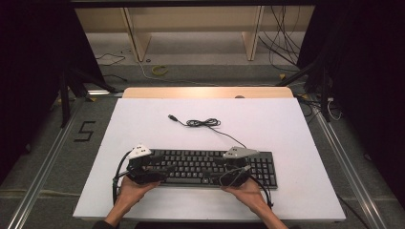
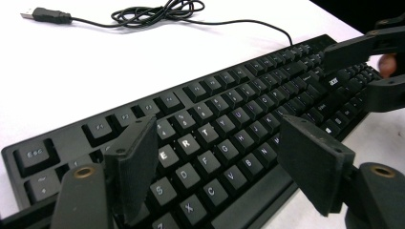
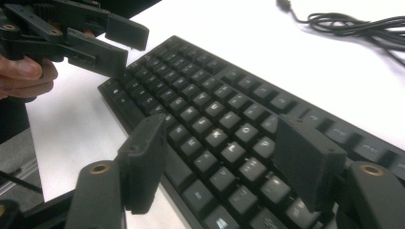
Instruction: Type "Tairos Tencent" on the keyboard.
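Below both spread grippers, left gripper (image 1: 152,168) and right gripper (image 1: 228,170), lies the keyboard (image 1: 200,164), unheld.

White table (image 1: 143,200), black keyboard (image 1: 267,167) near its front edge, coiled USB cable (image 1: 203,122) behind it

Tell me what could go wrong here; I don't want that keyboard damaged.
Both the left gripper and the right gripper hang open just above the keyboard, so a dip could press or pop keys. Its cable lies loosely coiled on the table; lifting or sliding the keyboard might drag the coil or snag the plug.
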Demonstrator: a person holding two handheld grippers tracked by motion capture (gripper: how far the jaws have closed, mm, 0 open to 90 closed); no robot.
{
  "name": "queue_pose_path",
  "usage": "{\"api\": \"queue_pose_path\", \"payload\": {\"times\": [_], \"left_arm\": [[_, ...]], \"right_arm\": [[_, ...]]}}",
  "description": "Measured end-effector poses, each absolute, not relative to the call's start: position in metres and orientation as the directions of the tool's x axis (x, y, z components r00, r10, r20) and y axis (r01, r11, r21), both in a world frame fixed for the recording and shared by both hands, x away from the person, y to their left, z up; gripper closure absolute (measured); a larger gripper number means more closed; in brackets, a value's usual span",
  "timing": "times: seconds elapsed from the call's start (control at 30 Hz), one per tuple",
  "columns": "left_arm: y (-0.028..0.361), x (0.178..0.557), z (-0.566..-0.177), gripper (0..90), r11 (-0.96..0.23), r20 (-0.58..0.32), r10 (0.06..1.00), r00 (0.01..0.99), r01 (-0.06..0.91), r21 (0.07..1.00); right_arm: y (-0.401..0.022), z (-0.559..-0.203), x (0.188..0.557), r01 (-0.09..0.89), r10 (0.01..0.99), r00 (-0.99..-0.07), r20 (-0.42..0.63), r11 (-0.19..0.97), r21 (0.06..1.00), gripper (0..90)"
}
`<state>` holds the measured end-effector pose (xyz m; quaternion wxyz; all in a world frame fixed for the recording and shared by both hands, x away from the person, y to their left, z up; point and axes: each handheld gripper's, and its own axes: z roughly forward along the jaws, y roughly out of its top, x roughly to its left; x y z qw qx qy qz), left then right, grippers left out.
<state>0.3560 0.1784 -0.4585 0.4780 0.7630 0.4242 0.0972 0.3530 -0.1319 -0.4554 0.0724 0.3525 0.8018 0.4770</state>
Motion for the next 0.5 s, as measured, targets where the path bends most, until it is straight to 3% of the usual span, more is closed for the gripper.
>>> {"api": "queue_pose_path", "payload": {"times": [0.3, 0.5], "left_arm": [[0.169, 0.368, -0.46, 33.3, -0.194, -0.257, 0.736, 0.626, 0.559, 0.806], [0.162, 0.375, -0.464, 52.0, -0.231, -0.233, 0.745, 0.624, 0.57, 0.788]], "right_arm": [[-0.155, -0.451, 0.345, 0.49, 0.658, -0.72, 0.219, 0.259, 0.832, 32.1], [-0.166, -0.452, 0.34, 0.494, 0.67, -0.71, 0.219, 0.251, 0.832, 31.7]]}}
